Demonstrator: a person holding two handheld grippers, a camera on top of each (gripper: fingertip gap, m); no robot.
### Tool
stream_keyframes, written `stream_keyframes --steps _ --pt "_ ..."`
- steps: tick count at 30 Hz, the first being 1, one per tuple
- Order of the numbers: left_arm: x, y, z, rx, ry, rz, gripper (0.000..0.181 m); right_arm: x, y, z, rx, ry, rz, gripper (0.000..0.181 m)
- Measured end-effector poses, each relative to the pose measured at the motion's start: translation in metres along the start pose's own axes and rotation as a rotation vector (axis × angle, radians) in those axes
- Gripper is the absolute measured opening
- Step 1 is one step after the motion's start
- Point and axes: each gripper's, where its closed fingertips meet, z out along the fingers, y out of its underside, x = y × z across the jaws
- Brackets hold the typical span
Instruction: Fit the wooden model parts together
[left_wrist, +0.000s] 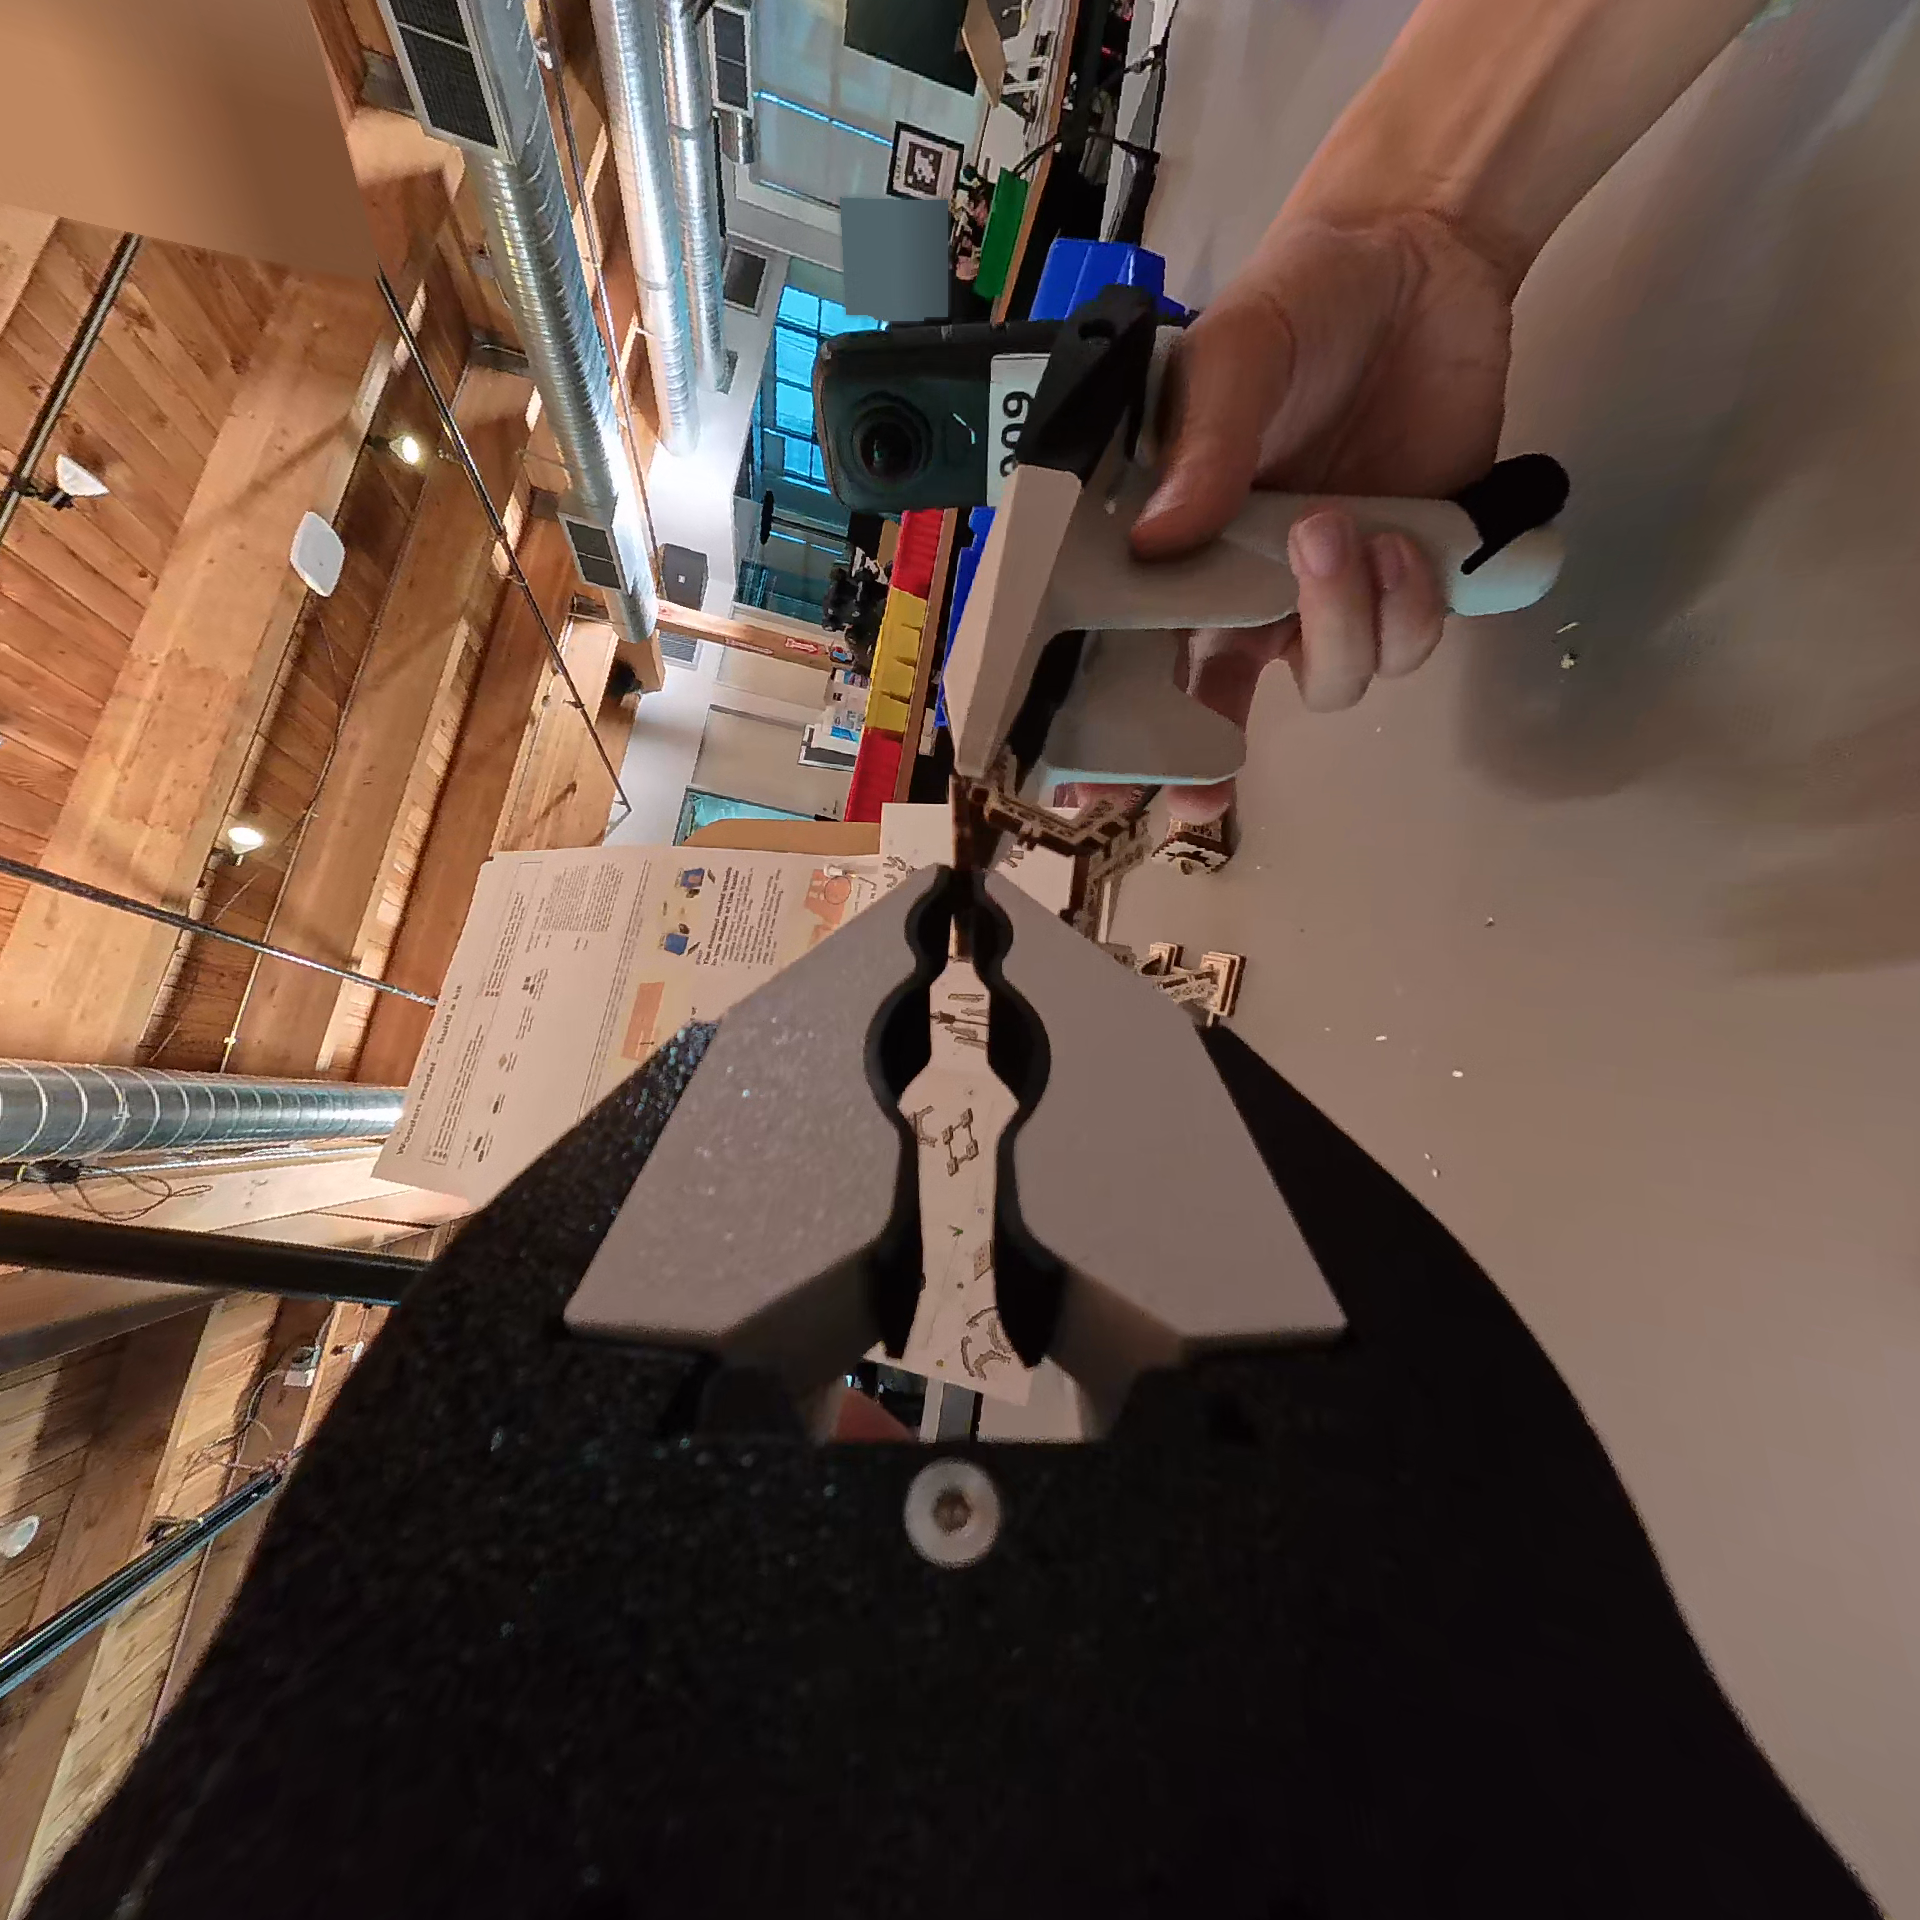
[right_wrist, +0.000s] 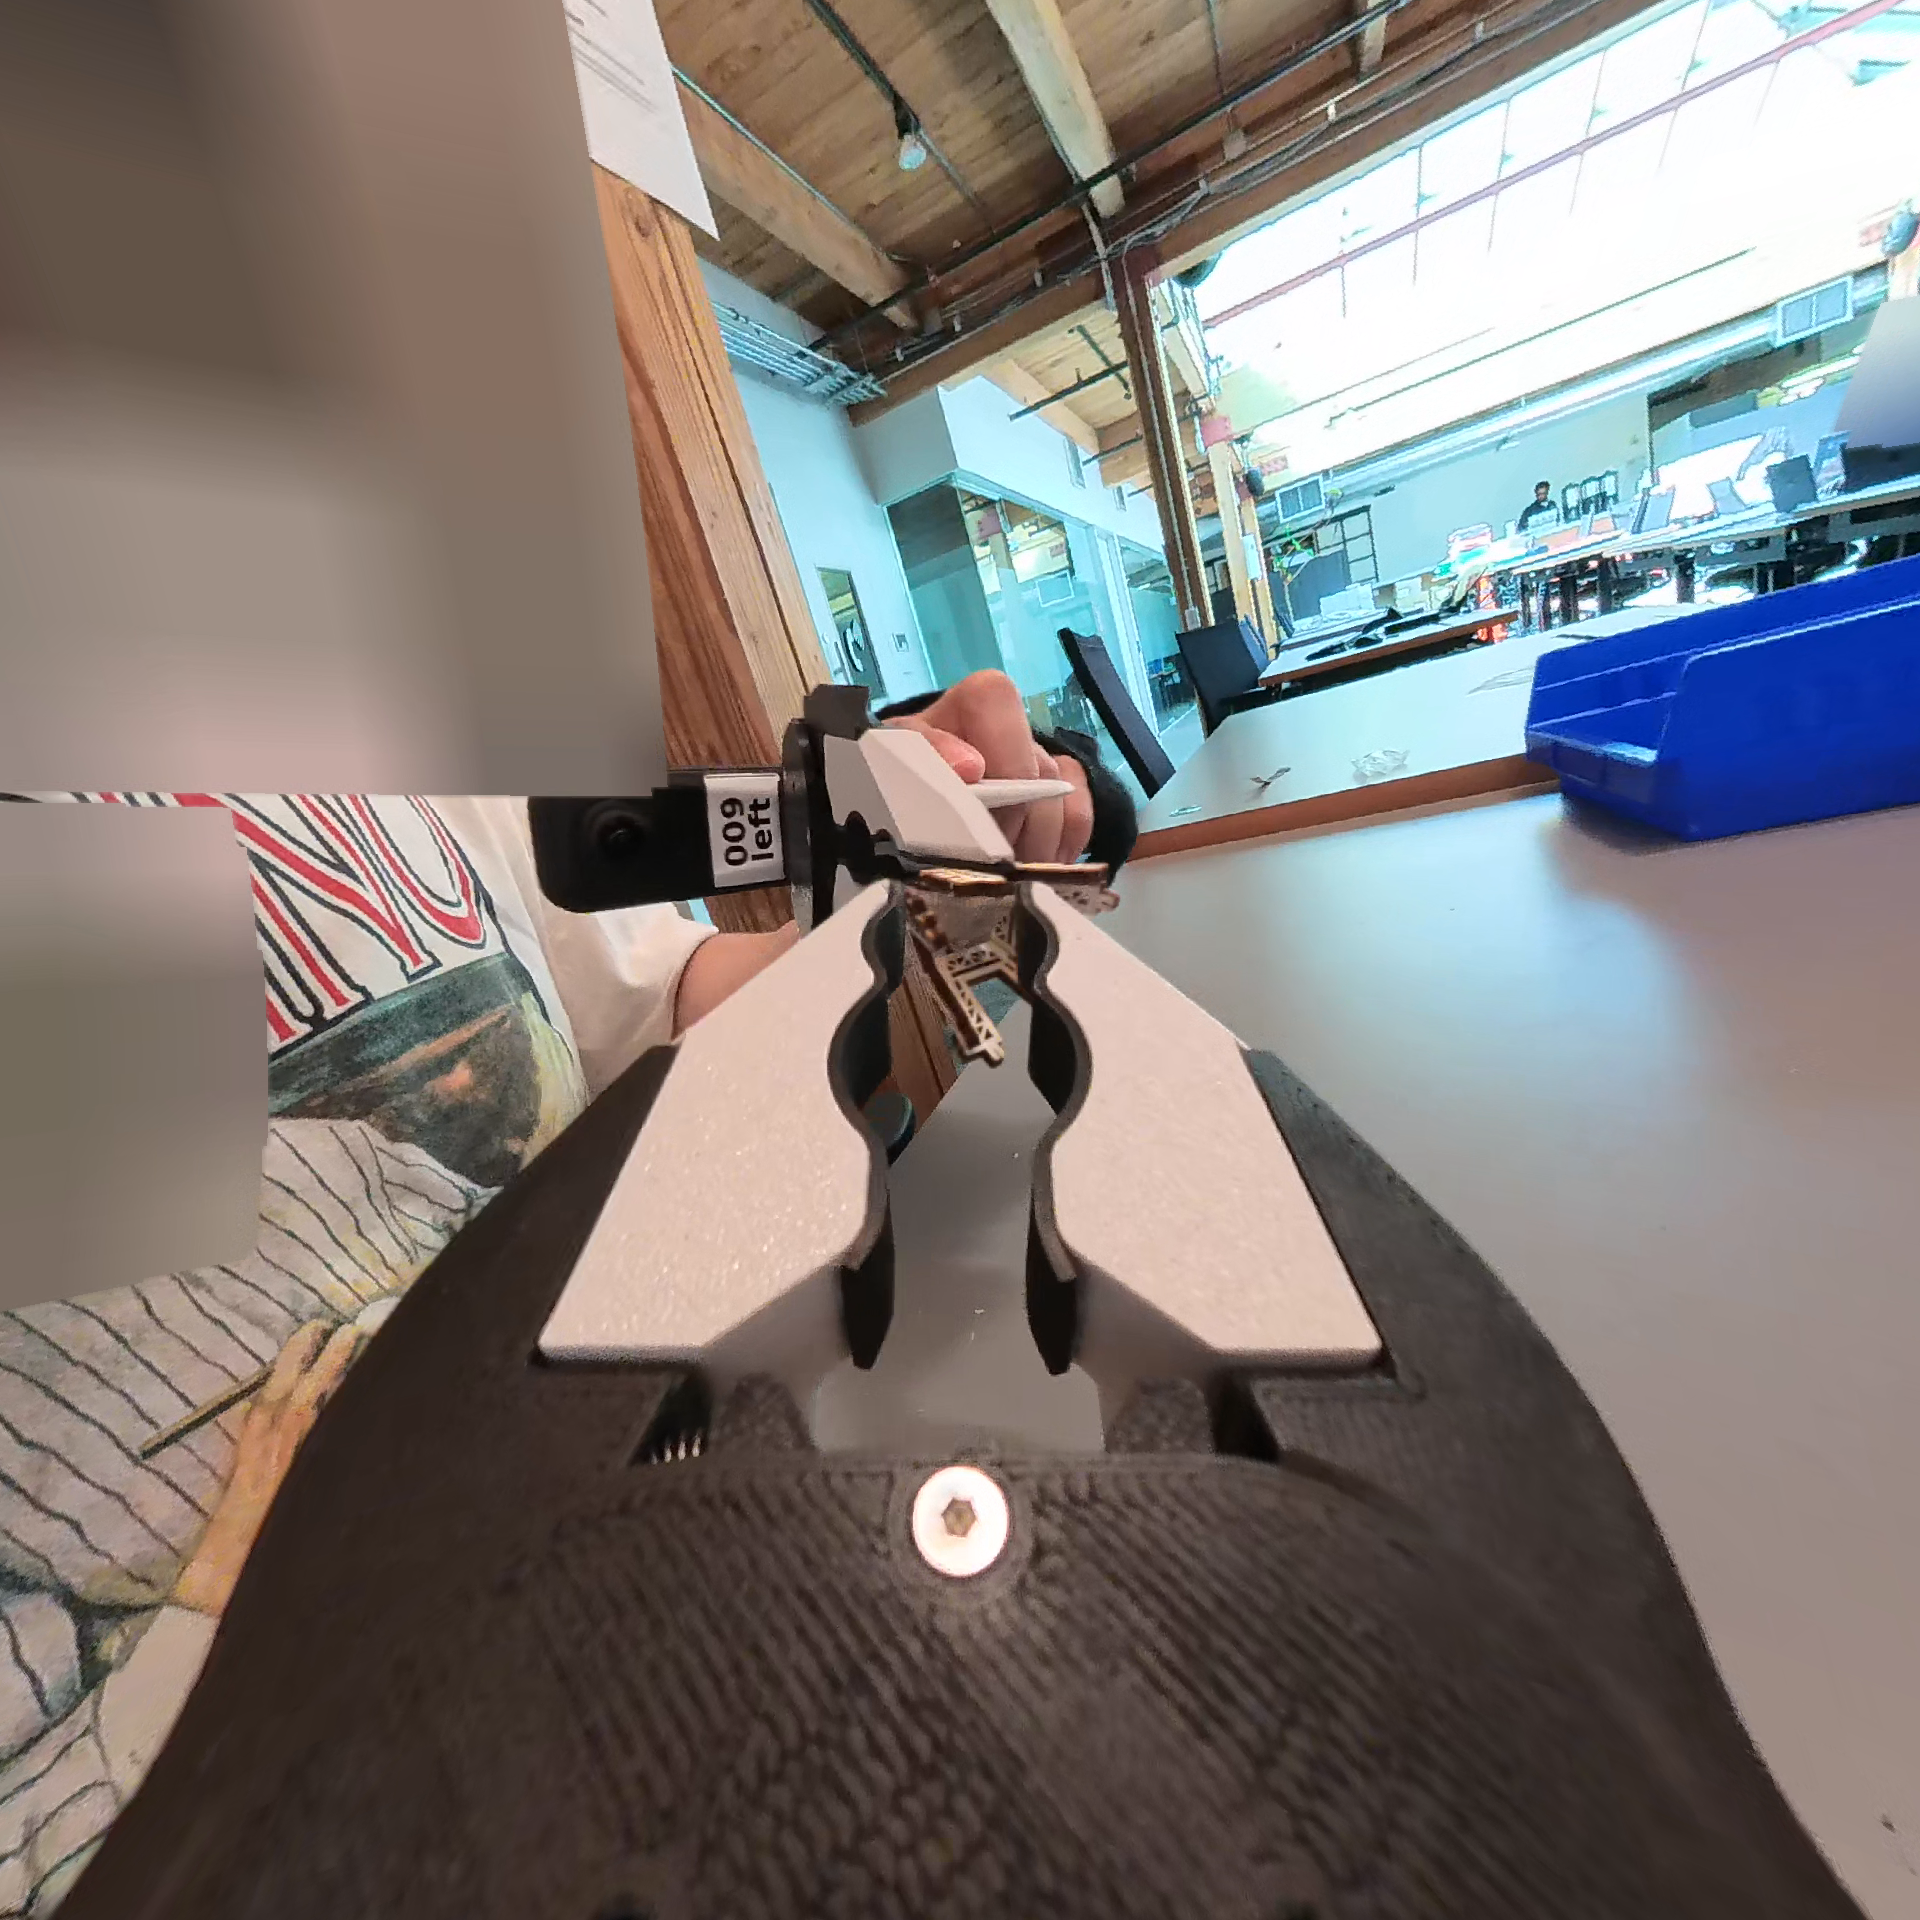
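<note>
Laser-cut lattice tower piece (right_wrist: 971, 971), thin and brittle, hangs pinched at my right gripper's (right_wrist: 961, 899) tips; my left gripper (left_wrist: 961, 883) clamps a flat wooden platform (right_wrist: 966, 881). I'd hold solid edges.

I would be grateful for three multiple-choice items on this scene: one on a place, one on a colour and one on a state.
1. The lattice wooden part is:
A. in the bin
B. between the fingers of the right gripper
C. on the floor

2. The bin on the table is:
A. blue
B. green
C. red

3. The left gripper is:
A. wide open and empty
B. lying on the table
C. shut on a flat wooden part

Answers:
1 B, as the right wrist view shows it between that gripper's own fingers.
2 A, as its walls are plainly blue.
3 C, as its fingertips meet on the part's thin edge.
</note>
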Motion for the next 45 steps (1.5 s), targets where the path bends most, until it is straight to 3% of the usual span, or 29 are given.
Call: stream_keyframes --steps 3,8,17,28,40,45 --pt "0.0 0.0 0.0 0.006 0.003 -0.014 0.0 0.0 -0.002 0.0 0.001 0.009 -0.035 0.016" --pt "-0.002 0.003 0.001 0.005 0.001 -0.035 0.0 -0.005 -0.002 -0.001 -0.002 -0.015 -0.026 0.027" --pt "0.002 0.002 0.005 -0.005 0.024 0.017 0.0 0.0 0.001 0.001 -0.017 0.012 -0.037 0.016" --pt "0.003 0.003 0.008 -0.045 0.025 0.108 0.001 0.0 0.002 0.002 -0.014 -0.004 -0.018 0.016" --pt "-0.003 0.007 0.014 -0.072 -0.053 0.083 0.002 0.003 -0.006 0.001 0.047 0.005 0.007 0.014" --pt "0.0 0.015 0.017 -0.089 -0.055 0.063 0.01 0.008 -0.003 0.001 0.026 0.035 -0.011 0.01"
